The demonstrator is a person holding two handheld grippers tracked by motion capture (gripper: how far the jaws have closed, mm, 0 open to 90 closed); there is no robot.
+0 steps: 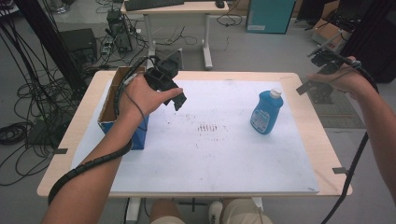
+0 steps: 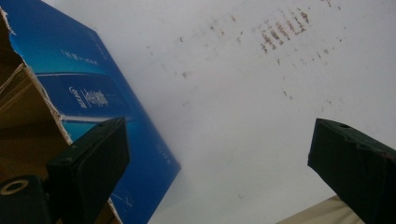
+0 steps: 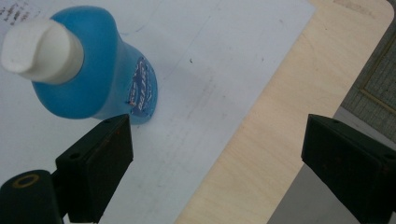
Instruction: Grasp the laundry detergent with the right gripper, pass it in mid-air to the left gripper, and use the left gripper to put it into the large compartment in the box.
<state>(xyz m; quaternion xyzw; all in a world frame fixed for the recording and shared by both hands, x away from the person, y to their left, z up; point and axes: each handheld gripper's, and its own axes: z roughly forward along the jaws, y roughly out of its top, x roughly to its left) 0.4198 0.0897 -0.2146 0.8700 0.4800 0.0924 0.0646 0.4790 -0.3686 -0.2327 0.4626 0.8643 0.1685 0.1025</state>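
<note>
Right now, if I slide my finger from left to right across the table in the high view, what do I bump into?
Blue cardboard box → left gripper → brown smudges on the white sheet → blue bottle → right gripper.

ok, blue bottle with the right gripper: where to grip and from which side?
Probably the waist of the blue bottle, just below the white cap. It stands upright on the white sheet and narrows there, so open jaws should span it. Come in level from the table's right edge, where the right gripper hovers, open and empty.
</note>
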